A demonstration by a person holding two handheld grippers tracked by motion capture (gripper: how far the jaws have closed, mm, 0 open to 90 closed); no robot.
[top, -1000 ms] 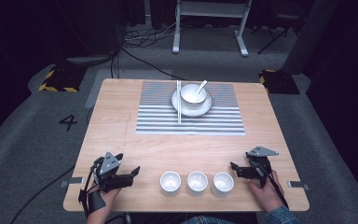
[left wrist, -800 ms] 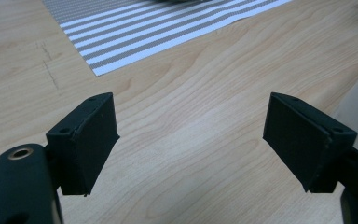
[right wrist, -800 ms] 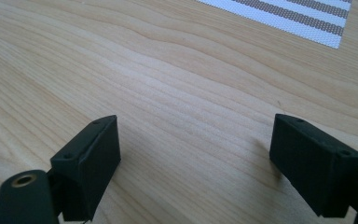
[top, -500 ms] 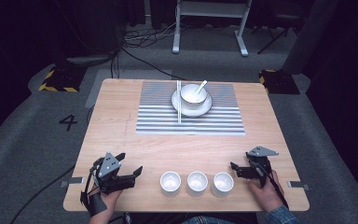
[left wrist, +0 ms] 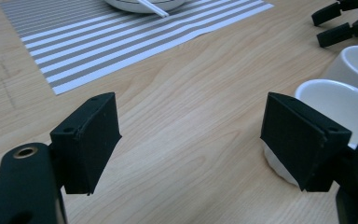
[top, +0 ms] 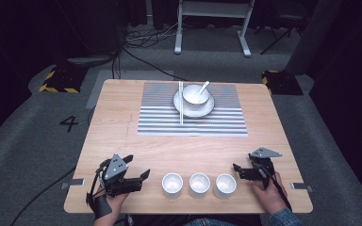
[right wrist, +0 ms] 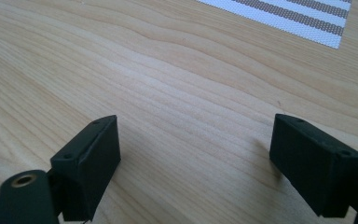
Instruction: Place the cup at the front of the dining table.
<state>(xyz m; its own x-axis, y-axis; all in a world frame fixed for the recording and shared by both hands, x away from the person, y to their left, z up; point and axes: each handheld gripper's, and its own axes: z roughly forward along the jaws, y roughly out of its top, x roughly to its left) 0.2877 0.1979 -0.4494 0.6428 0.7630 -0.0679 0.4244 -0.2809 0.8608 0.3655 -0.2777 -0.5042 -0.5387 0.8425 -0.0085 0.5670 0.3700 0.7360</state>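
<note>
Cups (top: 199,184) between my released left tongs (top: 139,175) and right tongs (top: 236,170); careless sweep topples nearest.

black grippers (top: 136,176), grey plates, denim sleeve (top: 283,218).

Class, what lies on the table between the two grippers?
Three small white cups stand in a row between the left gripper and the right gripper, seen in the high view.

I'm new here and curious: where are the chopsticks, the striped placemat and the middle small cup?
chopsticks (top: 181,103), high view, mid-length of the pair.
striped placemat (top: 160,120), high view, bare left part.
middle small cup (top: 200,183), high view, its inside.
</note>
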